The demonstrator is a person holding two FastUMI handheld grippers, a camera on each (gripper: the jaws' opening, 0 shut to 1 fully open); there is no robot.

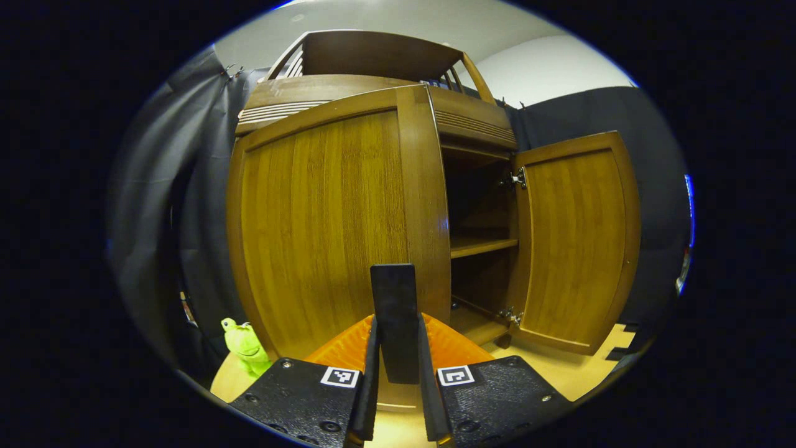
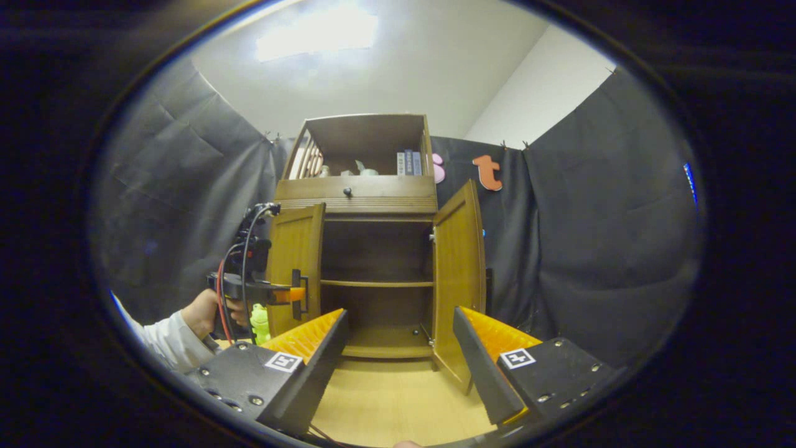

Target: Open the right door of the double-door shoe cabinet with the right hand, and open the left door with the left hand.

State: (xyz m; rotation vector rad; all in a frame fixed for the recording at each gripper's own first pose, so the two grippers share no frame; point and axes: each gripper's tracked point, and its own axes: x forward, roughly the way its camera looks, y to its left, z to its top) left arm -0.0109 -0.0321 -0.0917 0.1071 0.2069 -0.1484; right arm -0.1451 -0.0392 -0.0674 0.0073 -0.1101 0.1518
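My left gripper point(image 1: 398, 348) has its fingers point(image 1: 371, 386) drawn close on the dark upright handle point(image 1: 393, 311) of the left door point(image 1: 323, 230), one finger against each side of the bar; that door stands partly swung out toward me, its free edge just behind the handle; from the right gripper view the same left gripper point(image 2: 292, 294) reaches in from the left, its tips at the handle point(image 2: 303, 294) on the door's point(image 2: 298, 261) near face, and my hand point(image 2: 208, 314) and pale sleeve point(image 2: 168, 342) hold it from behind.

My right gripper point(image 2: 398, 348) hangs back from the shoe cabinet point(image 2: 367, 199) with its fingers point(image 2: 323, 348) spread wide and nothing between them (only bare wooden floor point(image 2: 392, 398) lies below the gap); it touches nothing.

The right door point(image 2: 459, 274) is swung well out, edge toward me; in the left gripper view it point(image 1: 575, 242) stands open on its hinges at the far right; the shelf point(image 1: 482, 246) inside shows between the two doors.

A green plush toy point(image 1: 244, 345) sits on the floor at the cabinet's left corner.
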